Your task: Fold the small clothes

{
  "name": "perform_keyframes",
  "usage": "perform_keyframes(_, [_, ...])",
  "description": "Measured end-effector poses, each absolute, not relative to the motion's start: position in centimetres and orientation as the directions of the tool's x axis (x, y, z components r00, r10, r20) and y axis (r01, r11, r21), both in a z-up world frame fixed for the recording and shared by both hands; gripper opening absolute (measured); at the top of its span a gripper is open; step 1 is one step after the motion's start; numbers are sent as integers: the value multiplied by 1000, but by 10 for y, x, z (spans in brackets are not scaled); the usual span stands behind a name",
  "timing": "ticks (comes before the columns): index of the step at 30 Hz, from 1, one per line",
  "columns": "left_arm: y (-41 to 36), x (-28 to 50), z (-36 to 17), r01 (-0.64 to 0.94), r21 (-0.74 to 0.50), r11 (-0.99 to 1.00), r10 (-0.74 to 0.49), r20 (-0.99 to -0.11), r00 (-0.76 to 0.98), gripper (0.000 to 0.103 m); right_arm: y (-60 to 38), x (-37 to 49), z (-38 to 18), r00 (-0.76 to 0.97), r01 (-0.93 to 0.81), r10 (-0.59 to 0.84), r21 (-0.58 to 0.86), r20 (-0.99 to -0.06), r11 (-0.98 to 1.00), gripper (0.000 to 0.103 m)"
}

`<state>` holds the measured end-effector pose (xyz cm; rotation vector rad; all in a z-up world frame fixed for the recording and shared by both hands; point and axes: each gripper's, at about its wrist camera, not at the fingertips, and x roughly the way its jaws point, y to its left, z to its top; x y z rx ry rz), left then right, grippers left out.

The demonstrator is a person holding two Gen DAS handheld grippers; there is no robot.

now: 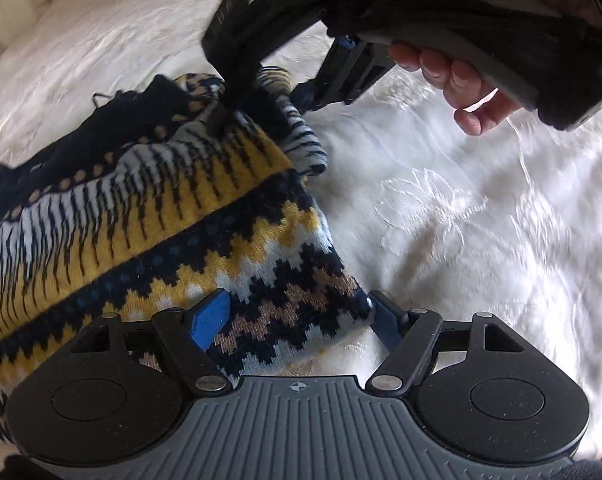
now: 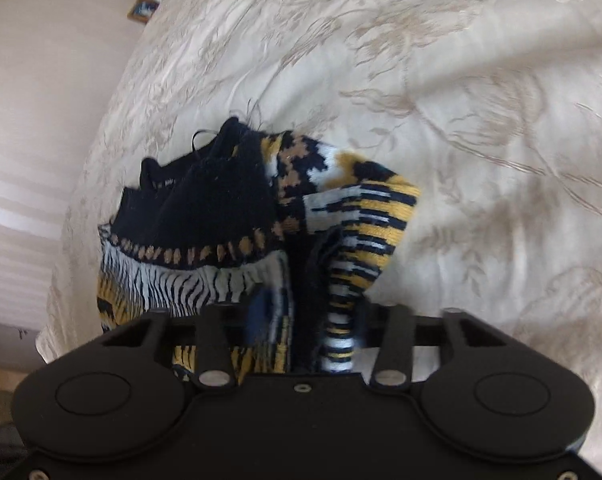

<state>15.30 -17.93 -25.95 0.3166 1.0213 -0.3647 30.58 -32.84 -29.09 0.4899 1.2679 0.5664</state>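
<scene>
A small knitted sweater (image 1: 149, 216) in navy, yellow, white and tan lies bunched on the white bedspread (image 1: 461, 216). My left gripper (image 1: 297, 316) is shut on the sweater's lower hem corner, with the blue finger pad (image 1: 211, 318) pressed on the knit. My right gripper (image 2: 301, 320) is shut on a fold of the same sweater (image 2: 229, 216), and the cloth fills the space between its fingers. The right gripper also shows in the left wrist view (image 1: 301, 92), held by a hand at the sweater's far edge.
The embroidered cream bedspread (image 2: 461, 100) covers the bed all around. The bed's edge and a pale wall (image 2: 41, 120) lie to the left in the right wrist view. A small box (image 2: 145, 0) sits at the far top left.
</scene>
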Motion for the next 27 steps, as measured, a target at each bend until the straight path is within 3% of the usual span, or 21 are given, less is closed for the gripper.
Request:
perform_keyframes(2, [-180,152,-256,442,97,892,-148,-861,486,46,-321,307,-285,196,-157,630,610,-752,777,30])
perform_keyframes(3, [-180,151,-254,443,108,890,-145,-854,500,28,-318,306,-281,202,-170,625,602,-754,780,28])
perform_keyframes(4, [-180,150,-252,439,119,891,-140,-847,512,19,-317,305,-277,207,-179,625,599,-752,780,27])
perform_keyframes(18, [-108,131,-185,323,-136,936,-315,-732,604,16,-288,290,-198,313,-177,638,616,-704,767,25])
perform_keyframes(27, [-12,137,-145,224,-238,945,-327,-667,670,16,-197,294,-148,331,-242,658,614,-676,752,25])
